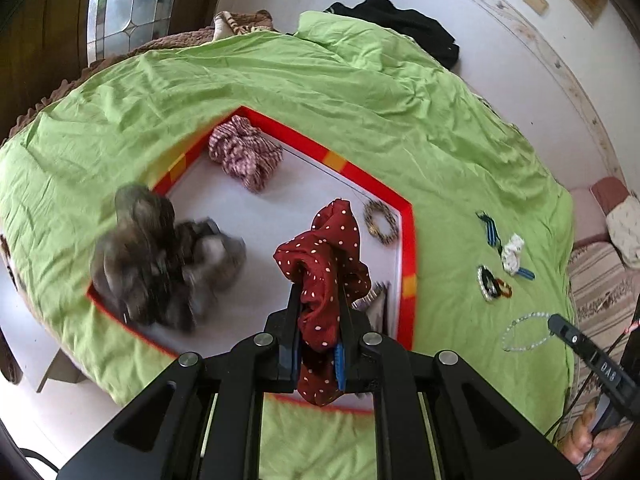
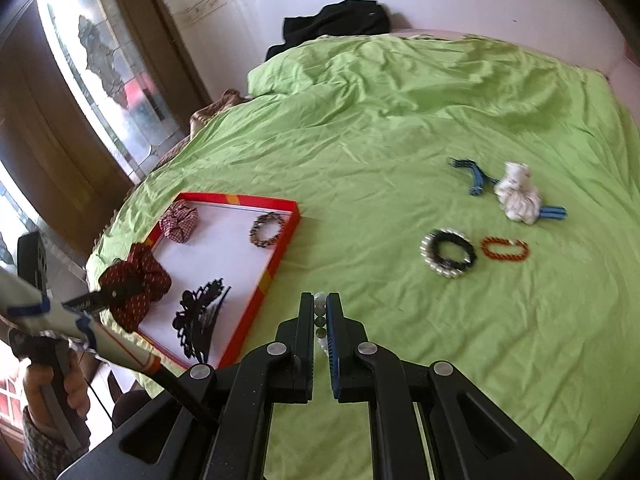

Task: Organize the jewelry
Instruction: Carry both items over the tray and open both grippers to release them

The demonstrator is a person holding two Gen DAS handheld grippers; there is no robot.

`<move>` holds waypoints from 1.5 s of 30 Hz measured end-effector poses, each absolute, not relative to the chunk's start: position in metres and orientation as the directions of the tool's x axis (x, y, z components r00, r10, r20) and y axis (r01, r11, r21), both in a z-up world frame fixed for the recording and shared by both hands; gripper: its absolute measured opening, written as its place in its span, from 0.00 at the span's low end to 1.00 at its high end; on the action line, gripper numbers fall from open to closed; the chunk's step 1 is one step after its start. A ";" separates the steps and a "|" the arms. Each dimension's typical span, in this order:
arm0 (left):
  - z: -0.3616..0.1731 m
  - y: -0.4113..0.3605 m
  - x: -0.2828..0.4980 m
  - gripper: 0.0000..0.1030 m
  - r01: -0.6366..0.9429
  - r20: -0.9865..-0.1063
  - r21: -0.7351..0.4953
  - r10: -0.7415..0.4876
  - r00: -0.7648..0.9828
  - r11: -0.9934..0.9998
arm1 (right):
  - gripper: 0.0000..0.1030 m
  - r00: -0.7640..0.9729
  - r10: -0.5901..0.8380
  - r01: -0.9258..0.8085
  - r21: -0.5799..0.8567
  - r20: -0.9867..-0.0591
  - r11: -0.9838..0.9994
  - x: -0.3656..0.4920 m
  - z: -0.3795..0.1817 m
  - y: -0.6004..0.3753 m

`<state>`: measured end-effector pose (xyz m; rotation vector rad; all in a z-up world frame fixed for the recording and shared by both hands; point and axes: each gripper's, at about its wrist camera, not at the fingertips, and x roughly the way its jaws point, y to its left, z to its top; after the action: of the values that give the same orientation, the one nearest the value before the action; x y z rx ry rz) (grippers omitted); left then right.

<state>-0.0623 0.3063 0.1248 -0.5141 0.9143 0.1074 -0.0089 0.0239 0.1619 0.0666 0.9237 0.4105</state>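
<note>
My left gripper [image 1: 320,292] is shut on a dark red polka-dot scrunchie [image 1: 332,236], which hangs over the white floor of a red-rimmed tray [image 1: 408,248]. In the right wrist view the same scrunchie [image 2: 154,276] and left gripper [image 2: 116,294] sit above the tray's [image 2: 280,248] near left corner. My right gripper [image 2: 320,312] is shut on a string of pale beads [image 2: 319,300] above the green bedspread, just right of the tray. The left wrist view shows that bead string [image 1: 516,330] looping from the right gripper [image 1: 558,322].
The tray holds a pink scrunchie [image 2: 179,220], a beaded bracelet [image 2: 267,230] and a black hair claw [image 2: 200,320]. On the green bedspread [image 2: 400,140] lie blue hair ties with a white scrunchie [image 2: 518,198], a pearl and a black bracelet [image 2: 448,254] and an orange bracelet [image 2: 505,249]. Black clothing [image 2: 336,20] lies at the far edge.
</note>
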 end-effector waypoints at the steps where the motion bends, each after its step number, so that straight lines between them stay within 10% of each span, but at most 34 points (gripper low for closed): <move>1: 0.123 0.313 -0.056 0.11 -0.309 -0.782 -0.385 -0.130 0.610 0.870 | 0.06 0.529 0.372 -0.321 0.225 -0.763 0.920 -0.006 0.161 0.030; 15: 0.100 0.344 -0.004 0.11 -0.304 -0.816 -0.363 -0.143 0.561 0.881 | 0.06 0.479 0.391 -0.423 0.184 -0.786 0.887 0.042 0.149 0.135; 32: 0.074 0.373 -0.007 0.11 -0.337 -0.844 -0.395 -0.193 0.500 0.855 | 0.07 0.174 0.664 -0.513 0.509 -0.727 0.691 0.010 0.126 0.221; 45: 0.076 0.362 -0.013 0.12 -0.319 -0.852 -0.353 -0.162 0.498 0.879 | 0.08 0.165 0.522 -0.579 0.346 -0.837 0.738 -0.011 0.076 0.240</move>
<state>-0.0128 0.3623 0.0758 -0.5108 1.0577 0.1003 -0.0113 0.2401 0.0759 -0.0583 1.1661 0.7850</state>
